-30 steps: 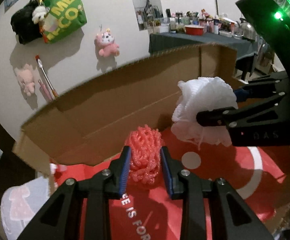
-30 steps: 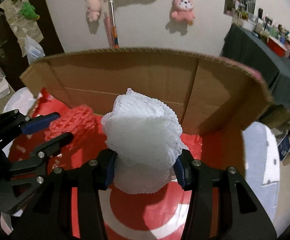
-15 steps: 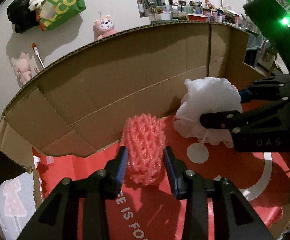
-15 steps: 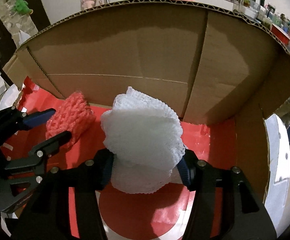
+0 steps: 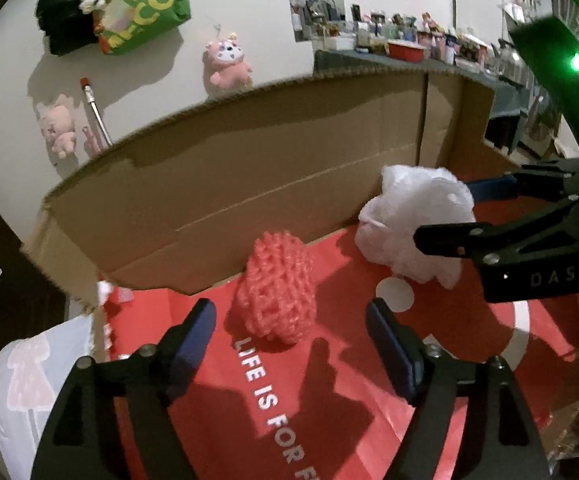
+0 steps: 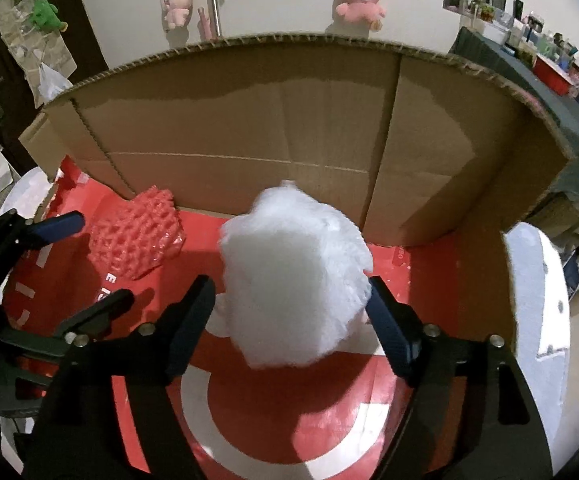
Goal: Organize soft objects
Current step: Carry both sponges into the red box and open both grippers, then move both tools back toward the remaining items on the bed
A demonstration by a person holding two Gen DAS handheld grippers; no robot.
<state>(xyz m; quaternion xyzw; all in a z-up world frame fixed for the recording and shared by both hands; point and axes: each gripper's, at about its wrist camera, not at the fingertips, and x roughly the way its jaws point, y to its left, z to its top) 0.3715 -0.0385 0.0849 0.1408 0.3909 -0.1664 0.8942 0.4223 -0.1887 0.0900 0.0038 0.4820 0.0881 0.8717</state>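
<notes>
A red foam net (image 5: 276, 285) lies on the red floor of the cardboard box (image 5: 249, 168), just ahead of my open left gripper (image 5: 289, 340); it also shows in the right wrist view (image 6: 135, 236). A white foam net (image 6: 295, 280) sits blurred between the spread fingers of my open right gripper (image 6: 289, 312), touching the right pad at most. In the left wrist view the white net (image 5: 413, 220) is near the box's back wall, with the right gripper's fingers (image 5: 449, 236) beside it.
The box (image 6: 289, 120) has tall brown walls at the back and right and a red printed bottom sheet (image 5: 329, 400). Pink plush toys (image 5: 227, 64) and a green bag (image 5: 145, 4) hang on the wall behind. A cluttered table (image 5: 409, 52) stands at the far right.
Both grippers have opened. The red net has been let go and rests on the box floor; the white net has been released and is dropping. The left gripper has drawn back slightly.
</notes>
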